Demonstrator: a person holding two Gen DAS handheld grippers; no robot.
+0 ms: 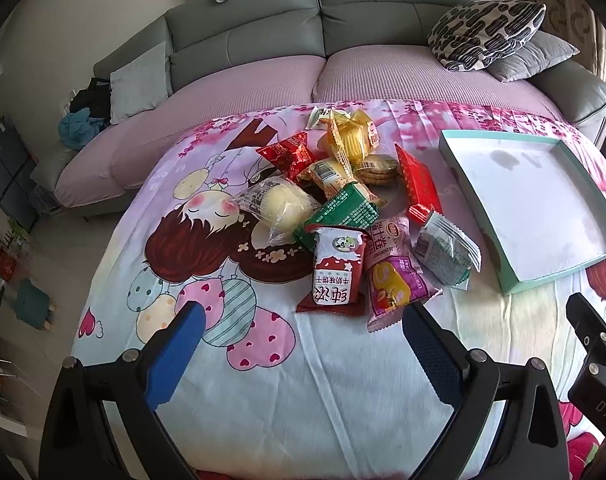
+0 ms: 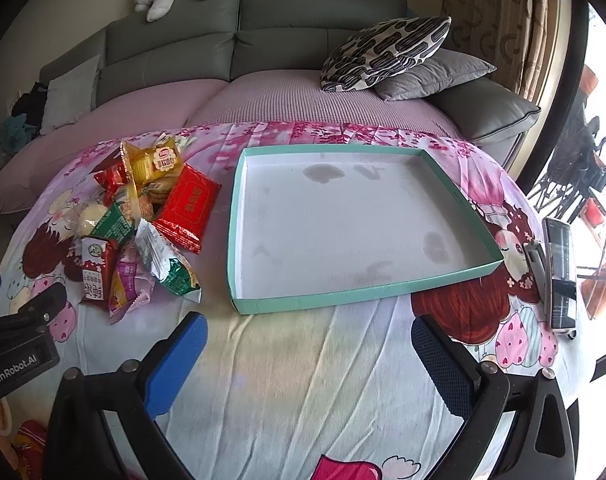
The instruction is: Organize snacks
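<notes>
The left gripper (image 1: 303, 344) hovers over the cloth (image 1: 287, 380) with jaws wide apart, holding nothing. Just ahead of it lies the snack pile (image 1: 343, 208), its nearest packets a red-and-white biscuit pack (image 1: 335, 272) and a pink pack (image 1: 395, 280). The right gripper (image 2: 307, 348) is likewise spread and empty, facing the teal tray (image 2: 239, 240) (white floor stained, no snacks inside). The pile sits just left of the tray. A phone (image 2: 561, 276) lies to the tray's right.

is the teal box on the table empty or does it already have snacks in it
Empty. The teal box shows only its bare, stained white floor; the snacks lie piled beside it.
</notes>
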